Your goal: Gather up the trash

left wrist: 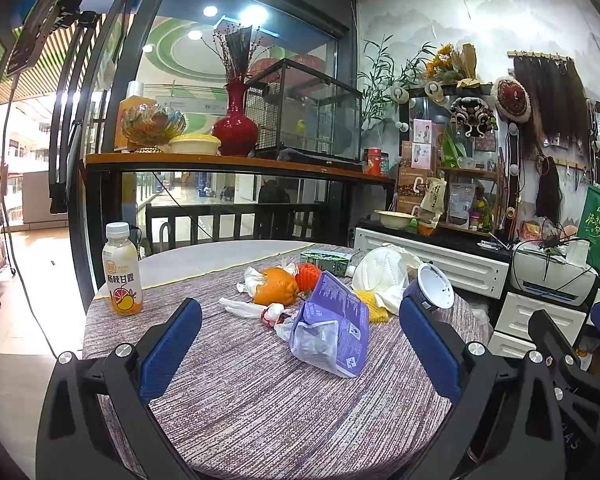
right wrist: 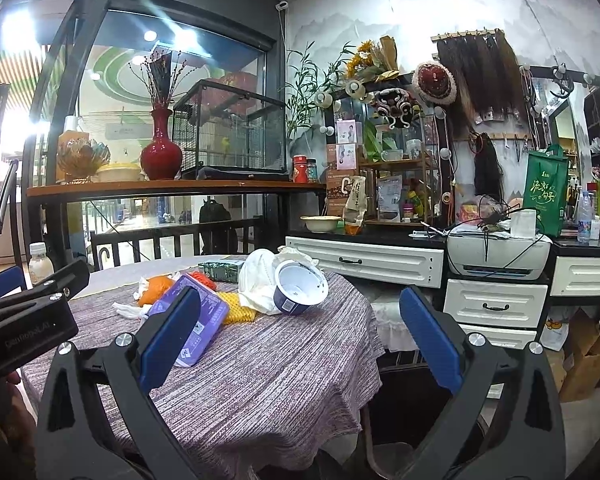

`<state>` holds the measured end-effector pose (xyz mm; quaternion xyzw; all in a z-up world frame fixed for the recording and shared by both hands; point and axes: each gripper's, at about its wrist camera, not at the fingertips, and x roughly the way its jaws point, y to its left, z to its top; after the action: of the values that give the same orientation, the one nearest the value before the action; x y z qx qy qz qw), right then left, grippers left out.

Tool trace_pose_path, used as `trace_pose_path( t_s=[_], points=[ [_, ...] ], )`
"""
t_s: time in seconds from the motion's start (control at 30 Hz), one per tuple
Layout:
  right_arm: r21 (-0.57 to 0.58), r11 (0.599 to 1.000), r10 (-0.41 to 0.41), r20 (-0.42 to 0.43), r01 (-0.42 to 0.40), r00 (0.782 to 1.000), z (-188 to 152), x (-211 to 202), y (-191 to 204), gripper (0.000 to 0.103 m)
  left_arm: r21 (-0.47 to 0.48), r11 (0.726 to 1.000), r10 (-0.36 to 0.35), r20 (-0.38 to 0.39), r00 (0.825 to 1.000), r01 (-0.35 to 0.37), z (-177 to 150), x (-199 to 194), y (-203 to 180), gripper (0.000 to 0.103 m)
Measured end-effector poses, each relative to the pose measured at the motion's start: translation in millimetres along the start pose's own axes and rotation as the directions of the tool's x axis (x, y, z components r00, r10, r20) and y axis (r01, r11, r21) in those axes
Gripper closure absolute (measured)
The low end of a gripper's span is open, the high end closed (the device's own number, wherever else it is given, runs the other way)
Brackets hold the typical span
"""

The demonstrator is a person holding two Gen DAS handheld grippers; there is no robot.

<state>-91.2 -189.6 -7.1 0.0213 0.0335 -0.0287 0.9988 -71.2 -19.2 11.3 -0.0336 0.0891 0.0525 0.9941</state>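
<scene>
A: Which piece of trash sits nearest, and to which hand?

B: The purple snack bag [left wrist: 333, 326] lies straight ahead of the left gripper [left wrist: 300, 344], framed between its two blue pads, on the round table [left wrist: 260, 412]. Its long axis runs away from the camera, torn mouth toward us. The left gripper stands wide, holding nothing.

A: And the right gripper [right wrist: 300, 340]?

B: Also wide and empty. It hangs out beyond the table's right edge, so the bag is off to its left, partly behind its left finger [right wrist: 170, 336]. The left hand looks the nearer one.

A: What else is in the heap?

B: Behind the bag, an orange [left wrist: 276, 286], crumpled plastic wrap [left wrist: 248, 308], yellow foam netting [left wrist: 373, 306], a white face mask [left wrist: 379, 270], a tipped yogurt cup [left wrist: 433, 286] and a green carton [left wrist: 325, 260]. The juice bottle [left wrist: 122, 270] stands well apart at the left.

A: Anything unclear?

B: No bin shows in either view. Whether the bag is empty I cannot tell, and the netting is mostly hidden behind it.
</scene>
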Motion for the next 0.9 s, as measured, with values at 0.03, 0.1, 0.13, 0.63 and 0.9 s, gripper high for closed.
trace_pose_path(
  t_s=[0.03,0.1,0.13,0.63,0.9],
  points=[
    [0.001,1.0,-0.002,0.003,0.002,1.0,0.5,-0.1,-0.7,0.005,-0.001,1.0,0.0,0.0,1.0,0.0,0.1,0.0,-0.3,0.005],
    [0.002,1.0,-0.004,0.008,0.004,1.0,0.9,-0.3,-2.1,0.005,-0.002,1.0,0.0,0.004,1.0,0.0,0.4,-0.2,-0.5,0.005],
    [0.003,1.0,-0.004,0.007,0.004,1.0,0.7,-0.2,-2.3,0.005,-0.002,1.0,-0.001,0.004,1.0,0.001,0.1,-0.3,-1.1,0.005],
    [0.0,1.0,-0.005,0.0,0.005,1.0,0.5,2.1,-2.7,0.005,0.001,1.0,-0.001,-0.003,1.0,0.001,-1.8,1.8,-0.6,0.005],
    [-0.002,1.0,-0.006,-0.003,0.006,1.0,-0.6,3.5,-1.8,0.005,0.001,1.0,-0.002,-0.004,1.0,0.002,-2.0,2.7,0.0,0.005]
  ],
)
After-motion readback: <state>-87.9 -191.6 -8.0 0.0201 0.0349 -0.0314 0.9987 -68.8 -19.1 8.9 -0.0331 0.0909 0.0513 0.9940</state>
